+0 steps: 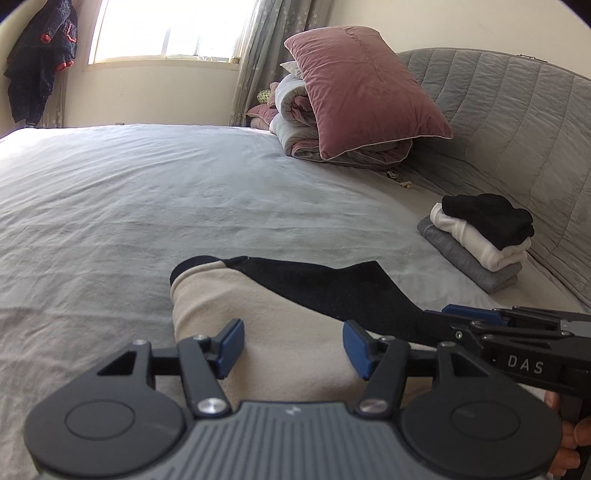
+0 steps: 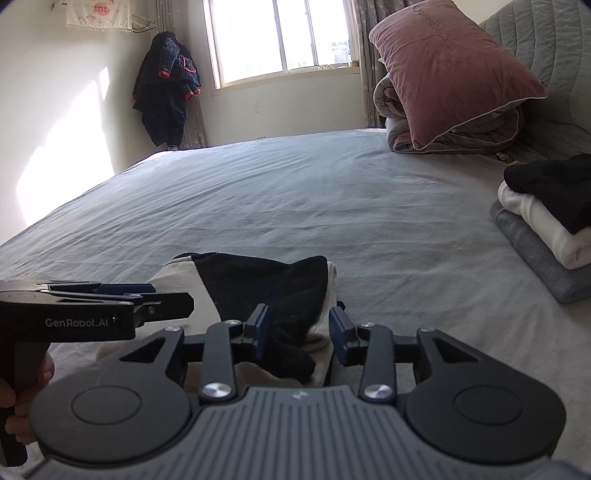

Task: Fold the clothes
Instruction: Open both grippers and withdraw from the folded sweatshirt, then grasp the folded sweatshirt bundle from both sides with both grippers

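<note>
Cream-and-black garment [image 1: 280, 332] lay on grey bedsheet [image 1: 147, 206], near edge. Left wrist view: left gripper [image 1: 293, 345] gaped wide over cream part, gripping nothing. Right wrist view: right gripper [image 2: 299, 330] half open, straddling black corner, not clamped. Advice: pinch both layers, lift evenly.

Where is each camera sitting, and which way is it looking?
Left wrist: on the left gripper, looking along its open fingers over the garment toward the window; the right gripper enters from the right.
Right wrist: on the right gripper, facing the same way, fingers open around the garment's edge; the left gripper enters from the left.
Both show the bed, pillow and folded pile.
</note>
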Motion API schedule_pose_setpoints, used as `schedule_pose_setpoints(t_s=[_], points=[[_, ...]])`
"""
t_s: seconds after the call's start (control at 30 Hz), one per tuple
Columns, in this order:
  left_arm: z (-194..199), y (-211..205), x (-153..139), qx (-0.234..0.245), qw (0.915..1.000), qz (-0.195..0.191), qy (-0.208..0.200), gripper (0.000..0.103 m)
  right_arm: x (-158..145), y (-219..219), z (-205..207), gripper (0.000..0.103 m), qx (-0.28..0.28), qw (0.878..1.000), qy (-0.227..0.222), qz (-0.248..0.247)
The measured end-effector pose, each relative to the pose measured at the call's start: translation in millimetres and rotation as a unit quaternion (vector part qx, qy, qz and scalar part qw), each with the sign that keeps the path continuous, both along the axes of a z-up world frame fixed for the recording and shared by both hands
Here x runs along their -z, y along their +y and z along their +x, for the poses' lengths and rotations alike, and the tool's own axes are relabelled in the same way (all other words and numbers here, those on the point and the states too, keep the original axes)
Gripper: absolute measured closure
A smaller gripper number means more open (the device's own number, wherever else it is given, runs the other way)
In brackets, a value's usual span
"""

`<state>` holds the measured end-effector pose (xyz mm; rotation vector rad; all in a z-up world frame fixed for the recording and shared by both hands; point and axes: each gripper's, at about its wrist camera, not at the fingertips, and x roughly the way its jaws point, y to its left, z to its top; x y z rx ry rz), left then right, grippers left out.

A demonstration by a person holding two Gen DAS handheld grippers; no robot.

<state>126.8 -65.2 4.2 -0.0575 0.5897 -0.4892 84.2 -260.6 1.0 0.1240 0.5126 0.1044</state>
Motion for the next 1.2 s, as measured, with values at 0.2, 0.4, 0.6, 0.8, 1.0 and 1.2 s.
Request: schedule_pose_setpoints(t_s=[0.2, 0.4, 0.6, 0.8, 1.0, 1.2], points=[[-38, 7, -1, 0.002, 1.0, 0.001, -0.004, 0.039, -7, 1, -20, 0.06, 0.008, 1.0, 0.004, 0.004], [-67, 18, -10, -0.004, 0.9994, -0.009, 0.034, 0.023, -13, 3, -51, 0.048, 0.015, 1.0, 0.017, 0.011], [-81, 21, -16, 0.0, 0.9947, 0.022, 0.1, 0.008, -25, 7, -78, 0.021, 0.015, 0.999, 0.036, -0.002], [-74, 36, -11, -0.002, 0.9744, 0.008, 0.225, 0.001, -37, -2, -87, 0.0, 0.011, 0.995, 0.093, 0.039], [-62, 44, -7, -0.047, 0.9622, 0.049, 0.264, 0.001, -39, -29, -76, 0.0, 0.039, 0.972, 0.174, 0.155], [-34, 48, -3, -0.057, 0.9487, 0.082, 0.3, 0.001, -40, -35, -50, 0.0, 0.022, 0.962, 0.244, 0.117]])
